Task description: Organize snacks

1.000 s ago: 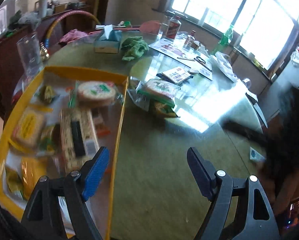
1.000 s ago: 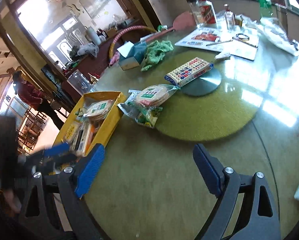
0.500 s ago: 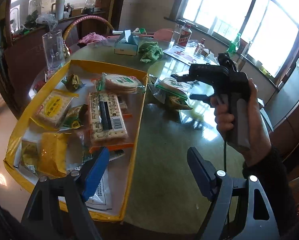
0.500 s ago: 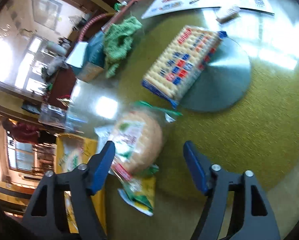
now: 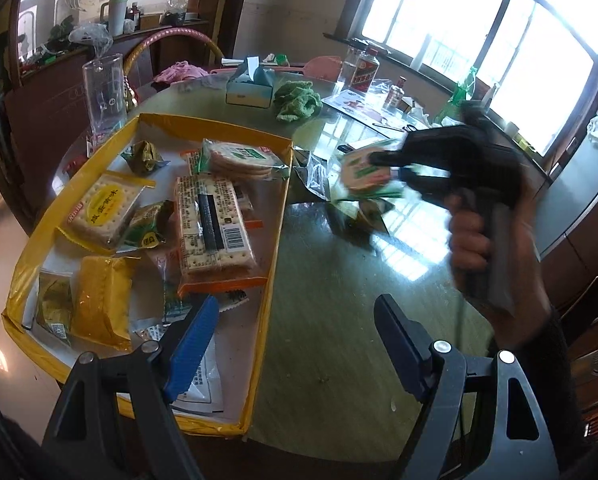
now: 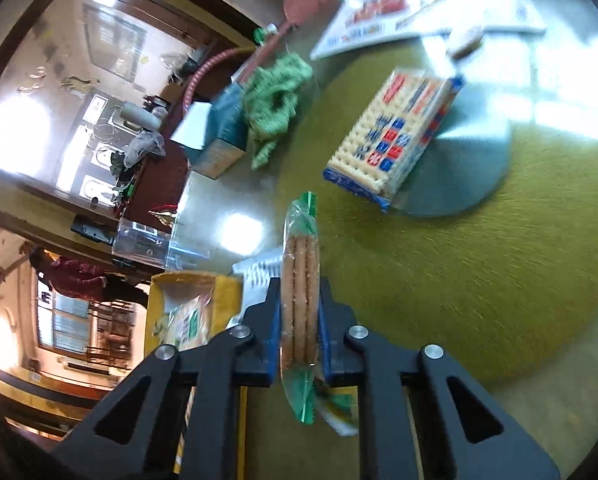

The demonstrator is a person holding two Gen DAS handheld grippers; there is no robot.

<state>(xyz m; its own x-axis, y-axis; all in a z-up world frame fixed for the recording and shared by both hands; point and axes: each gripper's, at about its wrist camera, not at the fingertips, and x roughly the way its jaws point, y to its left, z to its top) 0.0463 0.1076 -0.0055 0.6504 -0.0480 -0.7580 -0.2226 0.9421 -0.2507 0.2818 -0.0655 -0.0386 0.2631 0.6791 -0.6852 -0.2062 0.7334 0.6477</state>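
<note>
Barcode on orange-edged cracker pack.

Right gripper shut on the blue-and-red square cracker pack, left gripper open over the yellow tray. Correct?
Wrong pack. The right gripper is shut on the round biscuit pack; the right wrist view shows the blue-and-red cracker pack lying untouched on the table. The left gripper is open over the yellow tray.
</note>
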